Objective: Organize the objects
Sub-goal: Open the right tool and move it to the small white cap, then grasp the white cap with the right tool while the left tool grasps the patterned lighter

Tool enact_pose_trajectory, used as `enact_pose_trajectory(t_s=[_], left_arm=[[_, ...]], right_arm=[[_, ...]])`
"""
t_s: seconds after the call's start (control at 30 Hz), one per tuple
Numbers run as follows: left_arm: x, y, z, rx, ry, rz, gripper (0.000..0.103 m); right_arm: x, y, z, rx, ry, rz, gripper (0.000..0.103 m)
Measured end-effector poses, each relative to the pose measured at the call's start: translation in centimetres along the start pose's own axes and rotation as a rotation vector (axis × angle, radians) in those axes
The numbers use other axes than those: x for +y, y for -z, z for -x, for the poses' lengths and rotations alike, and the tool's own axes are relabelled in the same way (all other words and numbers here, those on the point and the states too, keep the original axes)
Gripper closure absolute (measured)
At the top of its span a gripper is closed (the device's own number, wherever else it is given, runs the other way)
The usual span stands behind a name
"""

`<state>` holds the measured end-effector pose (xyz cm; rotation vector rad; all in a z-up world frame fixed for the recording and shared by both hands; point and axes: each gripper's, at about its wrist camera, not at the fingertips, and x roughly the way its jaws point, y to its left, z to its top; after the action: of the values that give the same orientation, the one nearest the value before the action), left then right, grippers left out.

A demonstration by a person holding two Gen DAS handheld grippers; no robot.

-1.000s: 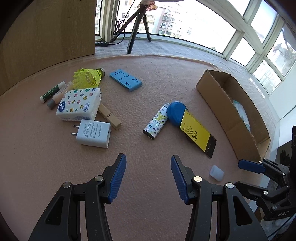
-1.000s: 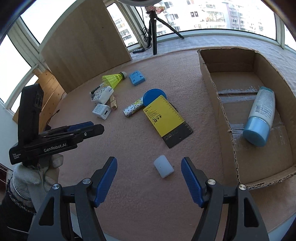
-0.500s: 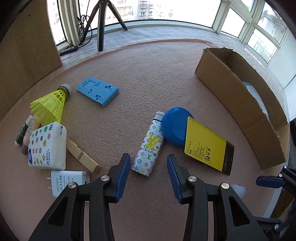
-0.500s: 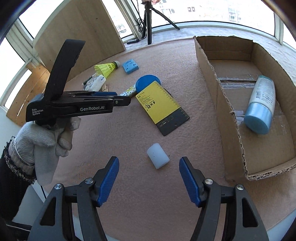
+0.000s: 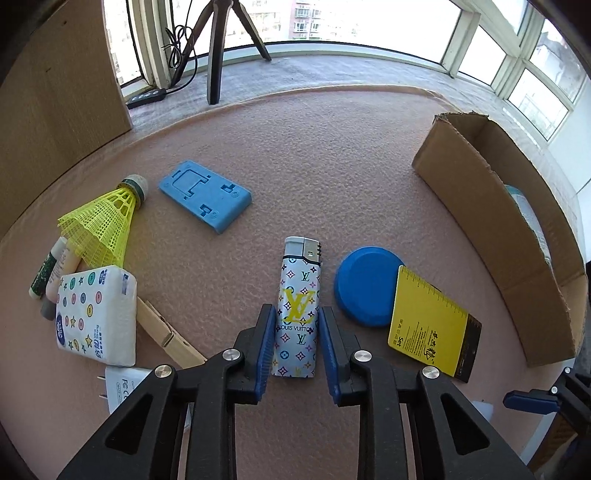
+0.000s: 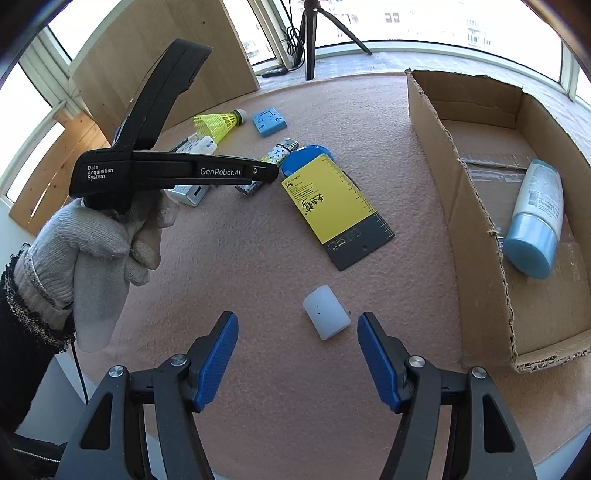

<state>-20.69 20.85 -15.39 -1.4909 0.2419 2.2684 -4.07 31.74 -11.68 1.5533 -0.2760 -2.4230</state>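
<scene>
My left gripper [image 5: 296, 334] sits down around the patterned lighter [image 5: 298, 306], one blue pad on each long side. The jaws have just been closing on it and the pads now look to touch its flanks, though I cannot say they are squeezing it firmly yet. The lighter lies flat on the pink felt-like table cover [image 5: 332, 177], head pointing away from me, so taking it across its narrow width is the natural hold.

My right gripper [image 6: 297, 360] hangs with its jaws standing apart and nothing between them. The small white cylinder [image 6: 326, 312] lies just beyond its tips, probably the next thing for that hand.

Past the lighter, the blue round lid [image 5: 364, 286] lies under one corner of the yellow ruler card [image 5: 430, 319]. To the left a tissue pack [image 5: 95, 314], a wooden clothespin [image 5: 168, 334], a white charger plug [image 5: 123, 384], some small tubes [image 5: 55, 271], a yellow shuttlecock [image 5: 105, 225] and a blue plastic stand [image 5: 205, 195] lie loosely bunched, all still waiting to be sorted.

On the right stands the open cardboard box [image 6: 436, 147], already holding a blue-capped bottle [image 6: 535, 218]; I judge it the place where things are meant to go.

Beyond the table are a wooden panel [image 5: 55, 92], a tripod [image 5: 218, 48] and bright windows [image 5: 369, 18].
</scene>
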Motion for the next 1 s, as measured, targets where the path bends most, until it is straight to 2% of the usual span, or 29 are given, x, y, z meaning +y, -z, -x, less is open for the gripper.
enact_pose_trajectory(t_s=[0.27,0.47,0.6,0.8,1.0], left_arm=[[0.3,0.2,0.1,-0.008,0.011,0.015,0.077],[0.5,0.3,0.3,-0.011,0.021,0.037,0.078],[0.8,0.2,0.3,-0.013,0.035,0.073,0.078],[1.4,0.2,0.8,-0.024,0.049,0.116,0.078],[1.8,0.4,2.2,-0.048,0.053,0.126,0.078]], right_arm=[[-0.3,-0.1,-1.7,0.042,0.056,0.034,0.056],[0.3,-0.4,-2.3,0.037,0.117,0.096,0.065],[0.7,-0.5,-2.5,0.046,0.164,0.14,0.081],[0.4,-0.4,-2.1,0.038,0.151,0.135,0.086],[-0.4,-0.5,-1.0,0.016,0.115,0.093,0.087]])
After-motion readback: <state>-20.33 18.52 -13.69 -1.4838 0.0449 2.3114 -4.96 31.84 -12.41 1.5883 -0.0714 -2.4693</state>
